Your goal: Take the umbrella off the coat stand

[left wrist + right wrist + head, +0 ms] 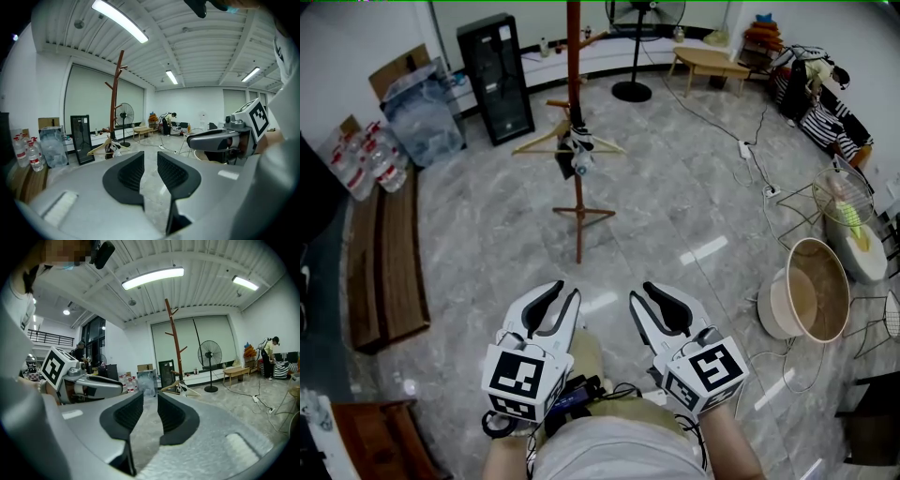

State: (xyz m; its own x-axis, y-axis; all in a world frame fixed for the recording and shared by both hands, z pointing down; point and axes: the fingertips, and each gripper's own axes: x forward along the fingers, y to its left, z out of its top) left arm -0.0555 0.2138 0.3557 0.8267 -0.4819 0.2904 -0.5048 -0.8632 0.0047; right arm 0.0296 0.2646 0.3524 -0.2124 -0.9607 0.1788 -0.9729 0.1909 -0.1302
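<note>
1. Two tongs, side by side low in the head view: left tongs [565, 292] and right tongs [639, 292], each with one marker cube, both well apart from the stand.
2. Left tongs [150, 157]: jaws parted by a narrow gap, only floor between them.
3. Right tongs [150, 397]: same narrow gap, holding nothing.
4. One coat stand [577, 112], a tall brown wooden pole on crossed feet, upright in the middle of the room.
5. One umbrella [581, 155], folded, hanging low against the pole; also seen from the left tongs [112, 149] and the right tongs [182, 389].
6. One wooden hanger [546, 141] on the stand just beside the umbrella.
7. One standing fan [631, 91], one black cabinet [495, 80] and one low wooden bench [710, 61] along the far wall.
8. Cluster of water bottles [370, 159] at the left wall, too overlapped to count.
9. One large round basket [811, 291] at the right, near wire frames.
10. Grey marbled tile floor [675, 206], glossy; white walls, ribbed ceiling with strip lights.
</note>
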